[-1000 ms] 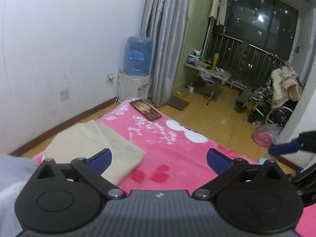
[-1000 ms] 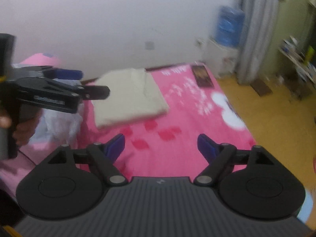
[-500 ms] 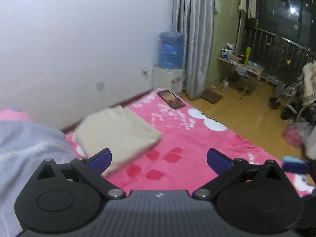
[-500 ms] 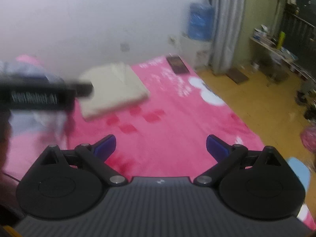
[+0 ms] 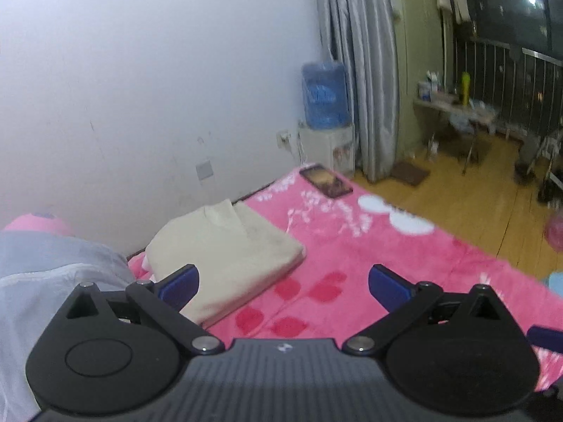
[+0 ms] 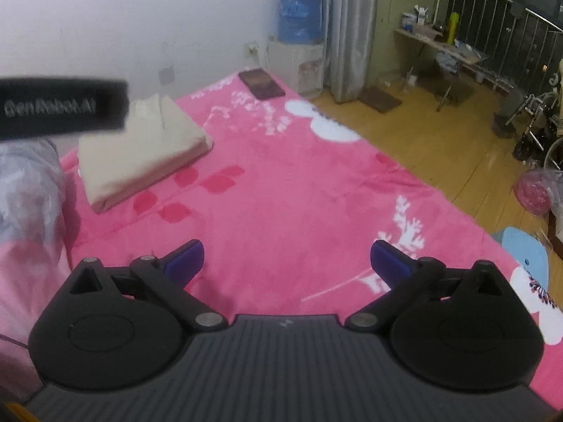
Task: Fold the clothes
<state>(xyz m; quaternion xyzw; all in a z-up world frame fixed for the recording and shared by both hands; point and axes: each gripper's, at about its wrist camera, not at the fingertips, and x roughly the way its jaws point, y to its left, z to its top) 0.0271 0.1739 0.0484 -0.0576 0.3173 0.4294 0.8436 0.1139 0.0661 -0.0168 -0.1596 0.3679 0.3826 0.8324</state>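
On pink blanket (image 6: 281,193): folded beige garment (image 6: 140,151).

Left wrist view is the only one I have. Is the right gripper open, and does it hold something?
Observer: The right gripper is open and empty; between its fingers only the pink blanket shows.
Operator: Does any unfolded garment lie on the blanket close to it?
Observer: No. The blanket in front of it is bare there; the folded beige garment lies farther off, to the left.
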